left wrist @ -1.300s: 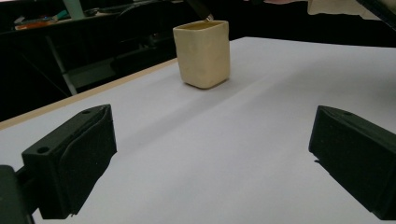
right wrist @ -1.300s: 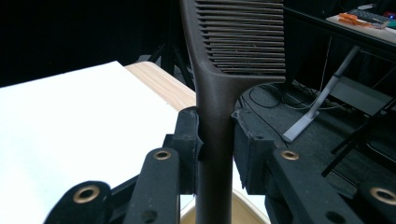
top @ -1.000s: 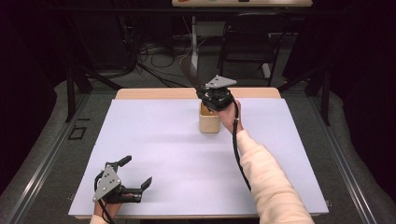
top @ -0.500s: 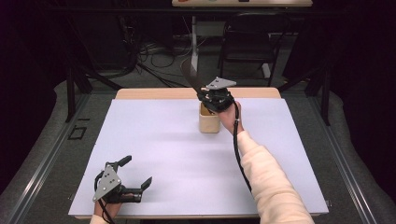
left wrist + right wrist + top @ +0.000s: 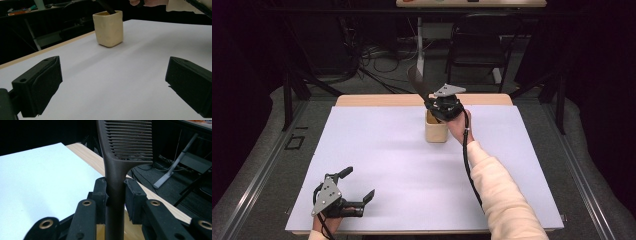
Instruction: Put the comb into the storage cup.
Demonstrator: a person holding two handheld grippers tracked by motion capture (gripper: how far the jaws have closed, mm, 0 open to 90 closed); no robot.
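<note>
Dark brown plastic comb (image 5: 117,157), fine-toothed with a long, narrow handle, stands clamped by that handle in our right tongs (image 5: 115,195), its lower end inside the cream square cup (image 5: 436,131) at the white worktop's (image 5: 387,150) far edge. Our left tongs (image 5: 359,185) rest near us, gaping and empty.

Dark brown comb (image 5: 117,170), cream cup (image 5: 108,28)

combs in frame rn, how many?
1. The dark comb is clamped in the right gripper, its handle reaching down into the cream cup. More could be hidden inside the cup.
</note>
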